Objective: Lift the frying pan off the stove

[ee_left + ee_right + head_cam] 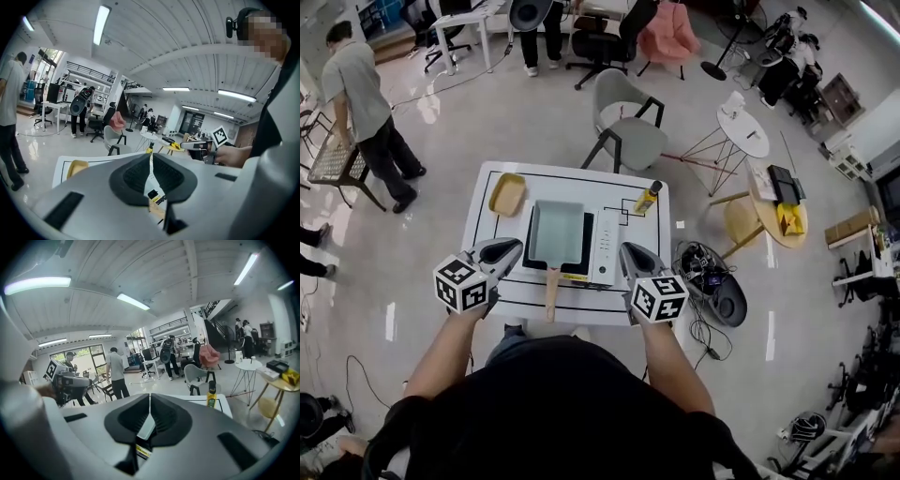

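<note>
A rectangular pale green frying pan [557,232] with a wooden handle [551,291] sits on the black stove top; the stove's white control panel [605,246] is to its right. The handle points toward me over the table's near edge. My left gripper [510,247] hovers just left of the pan, jaws shut with nothing in them. My right gripper [628,249] hovers just right of the stove, also shut and holding nothing. In the left gripper view the left gripper [151,157] has its pads closed together; in the right gripper view the right gripper [150,399] looks the same.
A yellow dish [506,194] lies at the white table's [487,281] back left, and a yellow bottle [649,197] stands at the back right. A grey chair [628,131] is behind the table. Cables [708,272] lie on the floor at right. A person [366,103] stands far left.
</note>
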Demonstrator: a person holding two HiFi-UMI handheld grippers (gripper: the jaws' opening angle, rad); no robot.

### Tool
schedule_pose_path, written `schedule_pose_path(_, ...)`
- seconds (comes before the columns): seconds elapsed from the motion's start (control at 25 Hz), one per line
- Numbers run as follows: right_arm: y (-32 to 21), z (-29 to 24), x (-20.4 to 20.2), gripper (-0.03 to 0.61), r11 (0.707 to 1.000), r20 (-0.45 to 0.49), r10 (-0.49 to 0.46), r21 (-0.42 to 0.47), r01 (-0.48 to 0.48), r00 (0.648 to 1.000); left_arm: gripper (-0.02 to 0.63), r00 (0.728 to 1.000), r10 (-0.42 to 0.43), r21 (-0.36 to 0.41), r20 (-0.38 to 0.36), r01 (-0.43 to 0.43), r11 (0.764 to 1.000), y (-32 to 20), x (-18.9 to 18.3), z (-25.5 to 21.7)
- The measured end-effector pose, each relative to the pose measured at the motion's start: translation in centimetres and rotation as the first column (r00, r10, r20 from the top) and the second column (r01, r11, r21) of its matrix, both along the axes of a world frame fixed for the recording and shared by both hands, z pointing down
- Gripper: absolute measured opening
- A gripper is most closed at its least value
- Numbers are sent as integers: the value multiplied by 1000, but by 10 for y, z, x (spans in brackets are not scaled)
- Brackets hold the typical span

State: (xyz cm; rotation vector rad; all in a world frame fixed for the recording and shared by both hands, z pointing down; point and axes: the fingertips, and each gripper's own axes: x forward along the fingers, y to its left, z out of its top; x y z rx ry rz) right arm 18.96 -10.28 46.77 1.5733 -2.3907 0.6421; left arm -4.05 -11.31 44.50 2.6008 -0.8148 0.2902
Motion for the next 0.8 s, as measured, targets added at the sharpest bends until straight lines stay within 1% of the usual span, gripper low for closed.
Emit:
schedule_pose_path(0.08,2,-4,-3,11,1000,5,8,4,-8,1000,26,1000,12,1,-3,-12,1000,0,-1,-2)
schedule_pose_path(0.28,6,-5,-4,11,999,-16,37,-8,-37,999,26,999,43,1,0,-43,999,1,-5,-3)
schedule_pose_path(0.48,8,-5,-9,11,999,-5,49,-8,-50,999,27,998,66,-4,5,-66,998,0,-8,-2)
schedule_pose_path(0.6,8,-4,-15,11,999,7,39,-11,-39,999,28,997,73,1,-28,-73,997,-1,-11,-5)
schedule_pose_path(0.68,10,-3,-16,20,999,13,34,-17,-34,999,28,996,76,6,-47,-76,997,-1,-10,-7)
schedule_pose_path(0.72,10,-3,-16,44,999,16,34,-17,-34,999,28,996,80,6,-49,-79,997,-1,-9,-7)
schedule_pose_path(0.8,10,-3,-17,57,999,26,37,-15,-36,999,27,995,85,2,-47,-85,996,-1,-10,-5)
